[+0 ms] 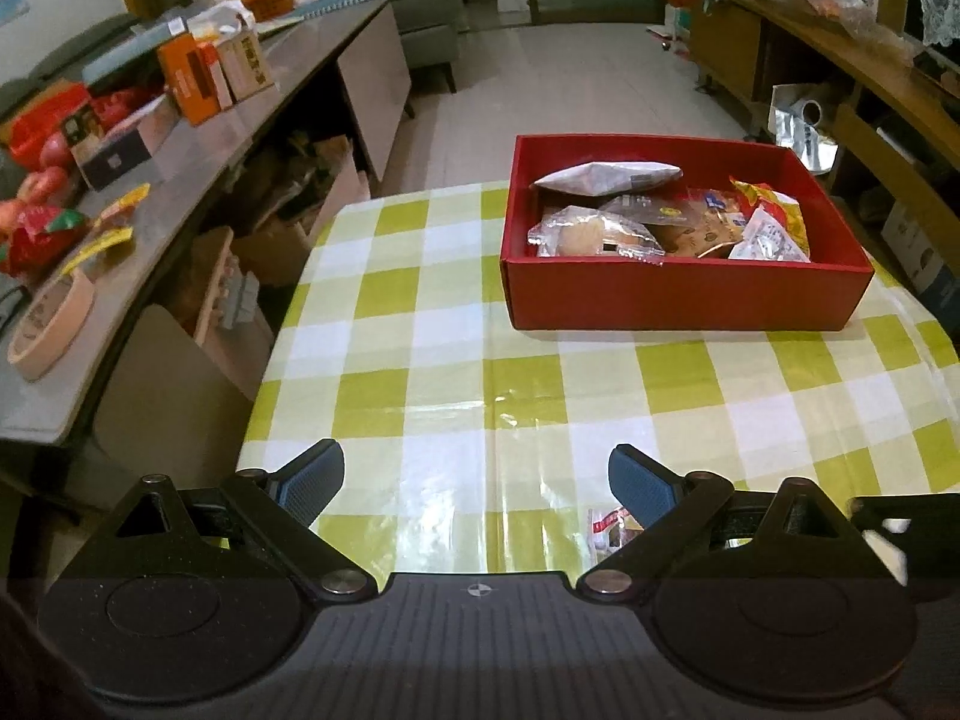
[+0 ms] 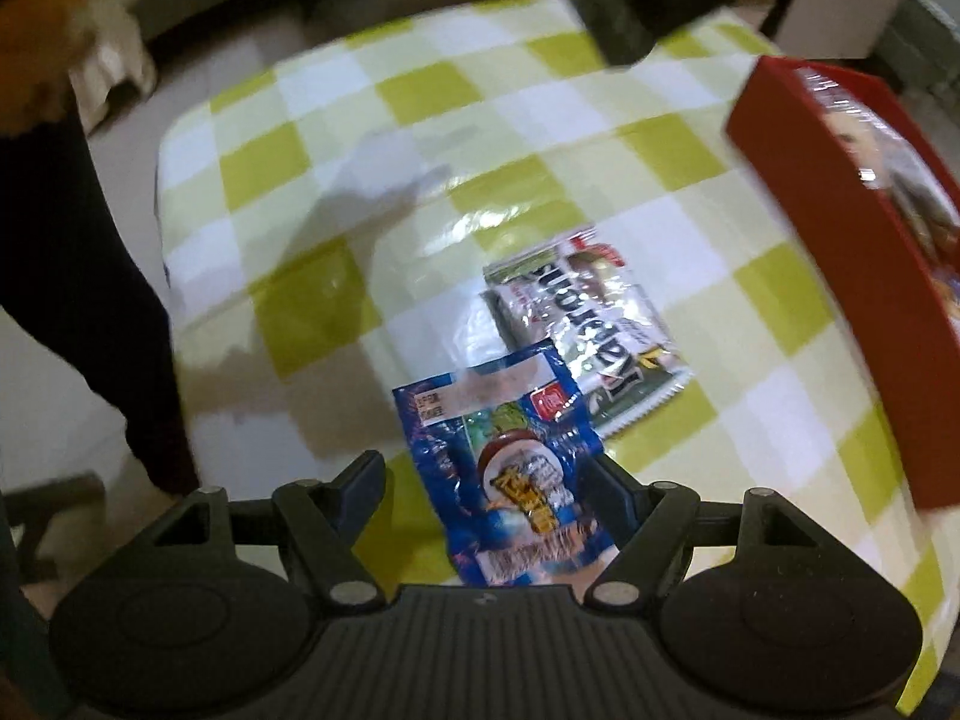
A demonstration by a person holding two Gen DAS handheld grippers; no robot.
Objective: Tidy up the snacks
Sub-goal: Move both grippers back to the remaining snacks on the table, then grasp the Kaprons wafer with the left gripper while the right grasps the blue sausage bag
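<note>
- The right gripper (image 2: 489, 480) points steeply down with its jaws spread wide over a blue packet (image 2: 510, 468); the packet lies flat on the table (image 2: 300, 138) between the fingers, and the pads do not look pressed on it.
- The blue packet is a glossy sealed pouch: probably light, soft and slippery, and likely to crinkle and slide. A pinch across its narrow width, or on a sealed edge, should hold better than a squeeze on the puffed middle.
- Just beyond it, with the blue packet's far corner overlapping it, lies a clear packet (image 2: 594, 324) with dark print, also flat and shiny.
- The left gripper (image 1: 477, 480) hangs spread wide and empty over bare checked cloth near the table's front edge; a small red-and-white wrapper (image 1: 609, 531) peeks out beside its right finger.
- The red box (image 1: 684, 297) sits at the far right of the table, open-topped. It holds several wrapped snacks: a long pale packet (image 1: 606, 175) at the back, a clear-wrapped bun (image 1: 591, 234) in front, and a yellow bag (image 1: 774, 207) to the right.
- There looks to be room left on top of the pile.
</note>
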